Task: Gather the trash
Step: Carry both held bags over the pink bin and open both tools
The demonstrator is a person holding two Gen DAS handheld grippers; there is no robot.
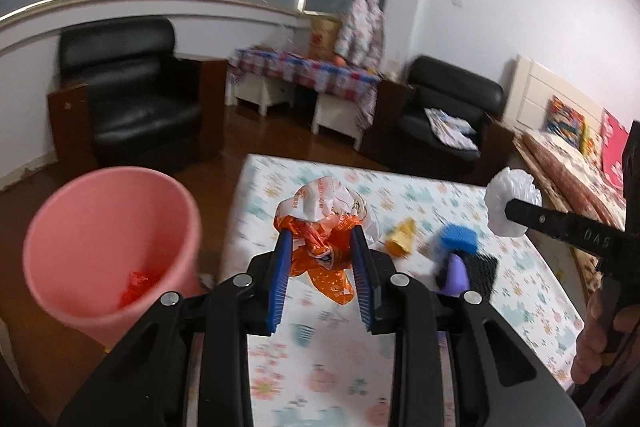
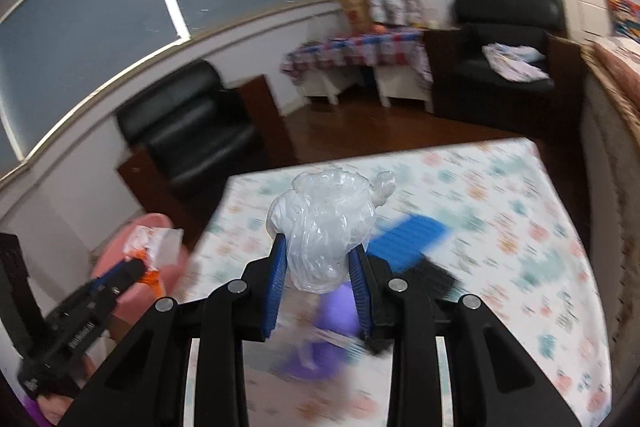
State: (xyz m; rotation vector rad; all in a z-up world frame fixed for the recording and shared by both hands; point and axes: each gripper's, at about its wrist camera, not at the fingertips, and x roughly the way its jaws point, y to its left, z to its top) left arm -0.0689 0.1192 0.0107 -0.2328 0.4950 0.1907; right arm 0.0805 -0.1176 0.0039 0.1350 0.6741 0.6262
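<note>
1. Nearest to you in the left wrist view is your left gripper (image 1: pixel 322 239), clenched on a crumpled orange-and-white plastic bag (image 1: pixel 324 223). The bag hangs off the table, so you can swing it over to the bin.
2. Your right gripper (image 2: pixel 320 251) is clamped on a scrunched clear plastic bag (image 2: pixel 324 223), also lifted clear of the table (image 2: pixel 500 195). One piece per hand, probably so both go in one trip.
3. The pink bin (image 1: pixel 108 247) stands on the floor just off the table's left edge, mouth tilted toward you in the frame, with one red scrap (image 1: pixel 134 287) already inside.
4. Count: two grippers, two bags in the air, one bin.
5. Still on the table, near the middle: one yellow scrap (image 1: pixel 402 237), one blue sponge (image 1: pixel 458 237), and one black-bristled brush with a purple handle (image 1: pixel 468 273). I'd guess only the yellow bit is trash.
6. Two black armchairs (image 1: pixel 128 99) sit at the back.
</note>
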